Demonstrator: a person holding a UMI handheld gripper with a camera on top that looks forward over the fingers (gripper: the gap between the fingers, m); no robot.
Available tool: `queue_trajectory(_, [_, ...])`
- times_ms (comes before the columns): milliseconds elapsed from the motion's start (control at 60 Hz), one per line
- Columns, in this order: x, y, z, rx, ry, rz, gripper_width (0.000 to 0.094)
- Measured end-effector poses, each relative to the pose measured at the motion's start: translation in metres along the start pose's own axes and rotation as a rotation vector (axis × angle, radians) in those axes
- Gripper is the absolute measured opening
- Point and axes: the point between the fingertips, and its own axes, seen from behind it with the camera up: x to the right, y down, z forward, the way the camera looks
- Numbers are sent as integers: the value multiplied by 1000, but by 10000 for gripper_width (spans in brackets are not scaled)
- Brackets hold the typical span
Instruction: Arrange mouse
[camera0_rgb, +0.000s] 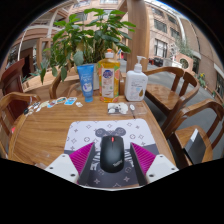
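Note:
A black mouse (112, 152) lies lengthwise between my fingers, over a grey and white patterned mouse pad (140, 130) on the wooden table (40, 125). My gripper (112, 147) is shut on the mouse: the magenta pads (84, 158) press on its left and right sides. The mouse sits at, or just above, the pad's surface near its front middle. I cannot tell whether it touches the pad.
At the table's far edge stand a blue tube (87, 80), a yellow bottle (109, 76), a white pump bottle (136, 82) and a potted plant (80, 35). Small items (118, 107) lie beyond the pad. Wooden chairs (170, 85) stand around the table.

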Motion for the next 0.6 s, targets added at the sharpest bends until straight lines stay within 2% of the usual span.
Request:
queue_trajectory(50, [0, -4, -15, 10, 9, -8, 852])
queue_trajectory(67, [-1, -5, -21, 14, 9, -10, 869])
queue_trajectory(100, [-3, -8, -34, 25, 10, -10, 839])
queue_trajectory(367, [-14, -15, -156, 102, 40, -34, 855])
queue_trajectory(600, [-27, 9, -242, 132, 38, -51, 852])
